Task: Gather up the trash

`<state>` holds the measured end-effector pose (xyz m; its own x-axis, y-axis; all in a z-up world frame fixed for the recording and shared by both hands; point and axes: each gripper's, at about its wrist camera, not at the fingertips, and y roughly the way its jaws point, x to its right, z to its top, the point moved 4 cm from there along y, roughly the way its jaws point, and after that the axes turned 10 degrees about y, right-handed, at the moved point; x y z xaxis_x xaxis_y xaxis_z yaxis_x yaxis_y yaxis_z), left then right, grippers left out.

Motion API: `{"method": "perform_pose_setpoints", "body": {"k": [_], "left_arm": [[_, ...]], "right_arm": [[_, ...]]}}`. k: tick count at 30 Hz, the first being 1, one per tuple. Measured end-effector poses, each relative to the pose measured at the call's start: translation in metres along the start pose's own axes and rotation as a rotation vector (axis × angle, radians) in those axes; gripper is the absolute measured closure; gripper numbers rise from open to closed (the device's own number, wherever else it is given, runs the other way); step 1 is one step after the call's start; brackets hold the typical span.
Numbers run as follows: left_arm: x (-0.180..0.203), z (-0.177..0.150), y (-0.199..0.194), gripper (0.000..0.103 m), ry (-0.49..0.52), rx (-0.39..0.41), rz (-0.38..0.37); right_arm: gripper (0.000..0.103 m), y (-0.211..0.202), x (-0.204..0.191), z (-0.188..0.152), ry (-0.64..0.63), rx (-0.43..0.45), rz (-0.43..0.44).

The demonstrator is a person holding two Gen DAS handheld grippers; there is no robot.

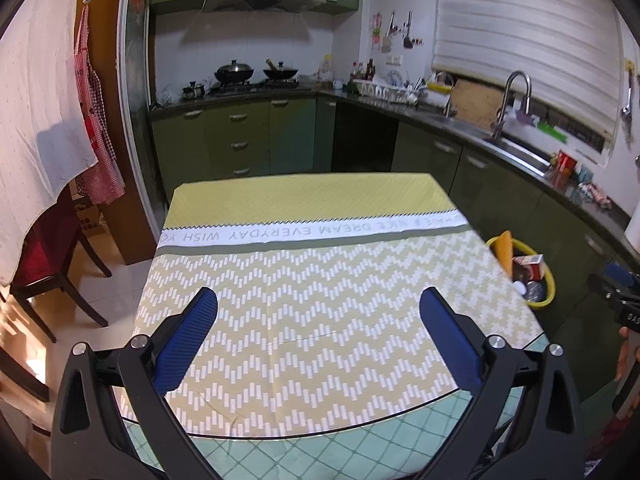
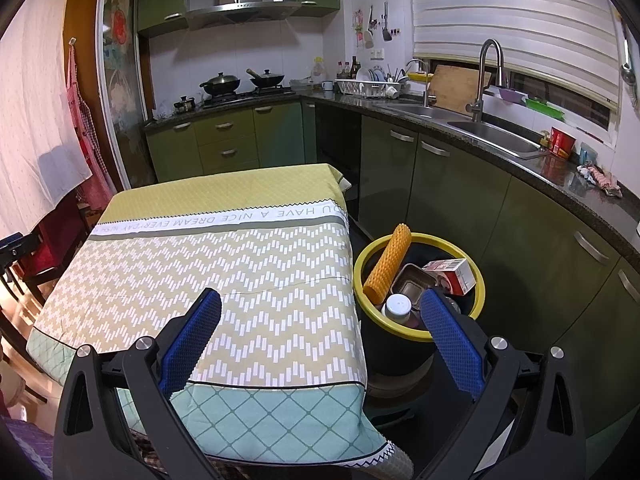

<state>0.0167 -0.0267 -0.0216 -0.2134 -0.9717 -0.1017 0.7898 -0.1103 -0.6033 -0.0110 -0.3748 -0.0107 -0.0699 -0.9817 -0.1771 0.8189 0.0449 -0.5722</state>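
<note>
Trash: in the bin [image 2: 420, 240], right of centre in the right view; roll [image 2: 390, 262], tray [image 2: 412, 286], bottle [image 2: 398, 306], carton [image 2: 452, 274].
Hidden: bin's near rim behind the right finger; in the left view the table [image 1: 312, 280] covers its left part.
Left gripper [image 1: 318, 336]: jaws wide apart, empty, over the cloth.
Right gripper [image 2: 320, 334]: spread, empty, straddling the table's right edge.
Room: bare cloth; narrow floor between table and cabinets [image 2: 452, 196].
</note>
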Motion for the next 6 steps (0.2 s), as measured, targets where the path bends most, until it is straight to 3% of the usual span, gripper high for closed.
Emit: {"method": "perform_pose_setpoints", "body": {"k": [6], "left_arm": [[-0.02, 0.007, 0.045, 0.006, -0.027, -0.082, -0.008]], "right_arm": [[0.005, 0.032, -0.008, 0.012, -0.017, -0.041, 0.019]]}}
